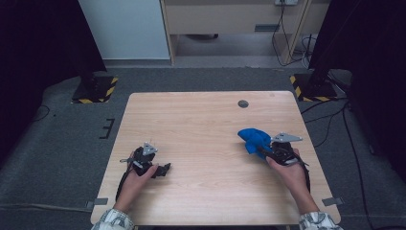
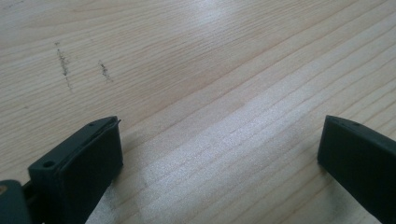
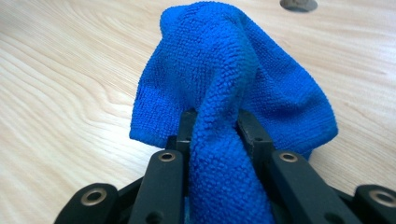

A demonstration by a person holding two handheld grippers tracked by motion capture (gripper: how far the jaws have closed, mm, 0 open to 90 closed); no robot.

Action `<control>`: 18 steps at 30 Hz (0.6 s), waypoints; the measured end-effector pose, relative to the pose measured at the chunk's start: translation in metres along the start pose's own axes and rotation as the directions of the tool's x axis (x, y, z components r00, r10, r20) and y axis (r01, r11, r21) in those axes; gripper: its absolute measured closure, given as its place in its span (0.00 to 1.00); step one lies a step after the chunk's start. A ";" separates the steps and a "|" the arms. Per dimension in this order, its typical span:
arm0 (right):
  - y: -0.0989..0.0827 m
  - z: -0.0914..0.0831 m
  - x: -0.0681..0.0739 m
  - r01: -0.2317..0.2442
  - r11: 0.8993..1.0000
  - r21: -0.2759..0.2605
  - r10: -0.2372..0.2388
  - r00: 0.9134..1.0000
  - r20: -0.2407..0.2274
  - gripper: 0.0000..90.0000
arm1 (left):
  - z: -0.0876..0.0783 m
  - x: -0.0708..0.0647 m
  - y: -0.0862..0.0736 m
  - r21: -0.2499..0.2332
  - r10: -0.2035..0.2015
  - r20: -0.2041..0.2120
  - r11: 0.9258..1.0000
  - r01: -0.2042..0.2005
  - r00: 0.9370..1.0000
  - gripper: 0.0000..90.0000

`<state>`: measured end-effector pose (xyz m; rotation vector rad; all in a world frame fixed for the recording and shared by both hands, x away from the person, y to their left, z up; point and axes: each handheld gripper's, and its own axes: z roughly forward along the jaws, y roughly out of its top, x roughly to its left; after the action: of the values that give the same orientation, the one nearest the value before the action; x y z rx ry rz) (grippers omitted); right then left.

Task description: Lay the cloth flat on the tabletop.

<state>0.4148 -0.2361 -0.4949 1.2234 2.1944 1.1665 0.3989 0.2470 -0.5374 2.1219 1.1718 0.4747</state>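
Observation:
A blue microfibre cloth [image 1: 254, 139] lies bunched on the right side of the wooden table [image 1: 206, 120]. My right gripper [image 1: 264, 152] is shut on a fold of it. In the right gripper view the cloth [image 3: 224, 88] is pinched between the two black fingers [image 3: 163, 182] and humps up over them. At the table's front left my left gripper [image 1: 165, 168] rests low over the bare wood. In the left gripper view its fingers [image 2: 84, 158] stand wide apart, the gripper [image 2: 219, 149] open with nothing between them.
A round dark grommet [image 1: 243, 103] sits near the table's far edge, also seen as a grey disc [image 3: 299, 4] past the cloth. Faint dark scuffs [image 2: 63, 65] mark the wood ahead of the left gripper. Stand bases with yellow-black tape [image 1: 95, 91] flank the table.

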 end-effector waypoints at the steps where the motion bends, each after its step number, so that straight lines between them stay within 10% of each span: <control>1: 0.002 -0.003 0.002 0.004 1.000 -0.013 -0.004 1.000 -0.005 0.82 | 0.000 0.000 0.000 0.000 0.000 0.000 1.000 0.000 1.000 0.00; 18: 0.039 -0.026 0.055 0.055 0.988 -0.145 -0.067 0.995 -0.076 0.82 | 0.000 0.000 0.000 -0.001 0.002 0.003 1.000 -0.002 1.000 0.00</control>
<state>0.3882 -0.1918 -0.4441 1.0605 2.1478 1.3439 0.3994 0.2470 -0.5374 2.1229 1.1674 0.4725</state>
